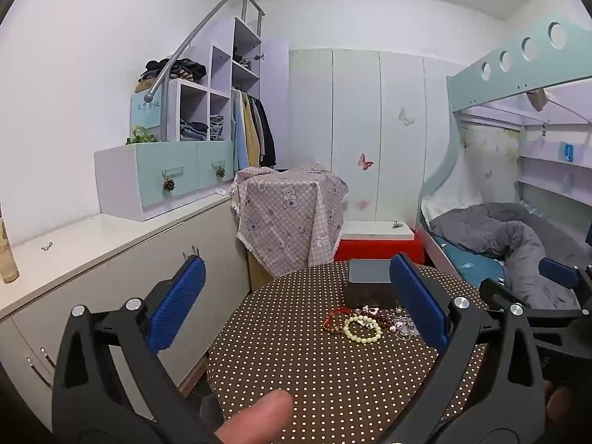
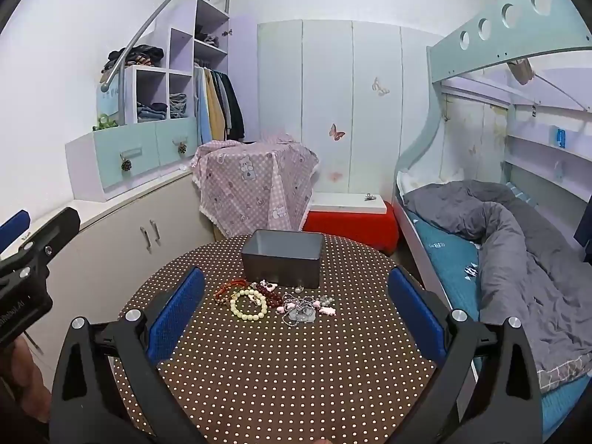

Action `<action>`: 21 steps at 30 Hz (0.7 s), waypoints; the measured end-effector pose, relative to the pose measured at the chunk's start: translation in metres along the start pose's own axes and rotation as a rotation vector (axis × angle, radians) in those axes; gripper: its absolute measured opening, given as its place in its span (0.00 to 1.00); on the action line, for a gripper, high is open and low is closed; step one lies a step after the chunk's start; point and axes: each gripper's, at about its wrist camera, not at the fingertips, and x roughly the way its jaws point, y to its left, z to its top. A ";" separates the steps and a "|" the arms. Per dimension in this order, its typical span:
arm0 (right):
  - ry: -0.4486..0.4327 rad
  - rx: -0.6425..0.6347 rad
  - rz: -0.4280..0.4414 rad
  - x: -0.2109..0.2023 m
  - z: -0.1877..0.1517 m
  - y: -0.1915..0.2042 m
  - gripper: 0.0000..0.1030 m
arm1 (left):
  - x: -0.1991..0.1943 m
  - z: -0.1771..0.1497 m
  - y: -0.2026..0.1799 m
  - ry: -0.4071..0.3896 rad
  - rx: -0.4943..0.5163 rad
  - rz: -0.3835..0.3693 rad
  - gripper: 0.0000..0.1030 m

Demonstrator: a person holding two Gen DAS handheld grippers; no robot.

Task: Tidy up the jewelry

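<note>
left gripper (image 1: 296, 296): jaws spread, empty | right gripper (image 2: 296, 296): jaws spread, empty | jewelry (image 2: 273, 301) on table (image 2: 296, 370), touching box (image 2: 282, 259)

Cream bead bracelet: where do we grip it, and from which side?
Probably the near arc of the cream bead bracelet, pinching across one strand from above with the right gripper, which is open and lined up with it. It lies flat as an open ring; its far side touches the red bracelet, so the near side is freer.
</note>
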 end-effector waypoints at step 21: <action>-0.024 -0.011 0.001 0.003 0.000 0.002 0.92 | -0.001 0.006 0.007 0.020 -0.010 -0.008 0.95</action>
